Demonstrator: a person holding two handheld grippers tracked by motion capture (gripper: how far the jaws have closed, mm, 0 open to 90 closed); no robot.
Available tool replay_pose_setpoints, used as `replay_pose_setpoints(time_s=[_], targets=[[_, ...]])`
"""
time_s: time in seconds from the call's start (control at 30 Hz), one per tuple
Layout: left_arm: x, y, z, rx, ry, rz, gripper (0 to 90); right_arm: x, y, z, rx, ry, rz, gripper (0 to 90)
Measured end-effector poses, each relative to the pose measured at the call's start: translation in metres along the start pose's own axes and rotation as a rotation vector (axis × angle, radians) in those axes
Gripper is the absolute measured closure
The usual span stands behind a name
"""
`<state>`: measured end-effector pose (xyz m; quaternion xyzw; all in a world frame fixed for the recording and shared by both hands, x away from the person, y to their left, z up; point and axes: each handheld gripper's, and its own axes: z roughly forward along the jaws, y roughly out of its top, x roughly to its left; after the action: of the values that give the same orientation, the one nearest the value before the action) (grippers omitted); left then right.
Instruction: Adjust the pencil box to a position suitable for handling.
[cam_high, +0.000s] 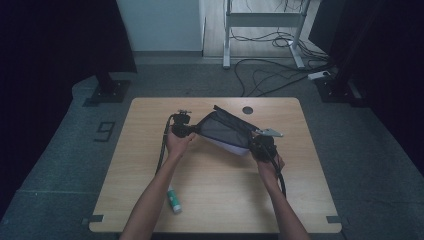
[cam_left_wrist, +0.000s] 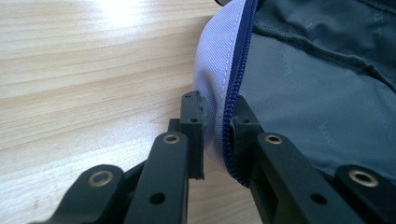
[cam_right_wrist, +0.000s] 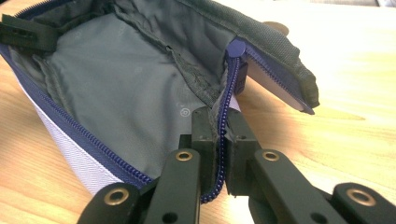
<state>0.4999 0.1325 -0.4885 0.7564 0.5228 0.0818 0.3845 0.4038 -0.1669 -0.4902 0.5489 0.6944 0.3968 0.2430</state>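
Pouch (cam_high: 226, 132) is up off the counter (cam_high: 150, 165) a bit, stretched between the two tools, mouth spread wide open. Looks to me like the whole point of the hold is to keep the opening gaping, one pinch at each end of the zipper line, so the inside stays reachable.

Left tool (cam_high: 187, 130) is clamped on the pouch rim; in its own view (cam_left_wrist: 217, 135) the black jaws squeeze the pale lilac fabric right beside the zipper (cam_left_wrist: 237, 70). Right tool (cam_high: 261, 145) is clamped too, biting straight on the zipper tape (cam_right_wrist: 223, 140) near the slider (cam_right_wrist: 236, 49).

Material-wise: the outer shell is a woven nylon-ish cloth, light lilac on one side and dark mesh-like weave on the other flap. The zipper is deep blue with chunky coil teeth. The lining (cam_right_wrist: 116, 93) is smooth grey, a bit crumpled, with a raw seam ridge running through it. The overall shape is a soft flat wedge.

Counter is light wood grain with a round cable hole (cam_high: 248, 110). A small glue stick (cam_high: 173, 199) lies near the front edge, well apart from the pouch, by the left forearm.
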Motion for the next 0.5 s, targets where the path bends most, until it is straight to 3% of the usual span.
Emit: replay_pose_setpoints(time_s=[0.5], targets=[[0.000,-0.006,-0.030,-0.047,-0.014,0.006,79.7,0.015,0.009,-0.020,-0.055,0.027,-0.028,84.2]])
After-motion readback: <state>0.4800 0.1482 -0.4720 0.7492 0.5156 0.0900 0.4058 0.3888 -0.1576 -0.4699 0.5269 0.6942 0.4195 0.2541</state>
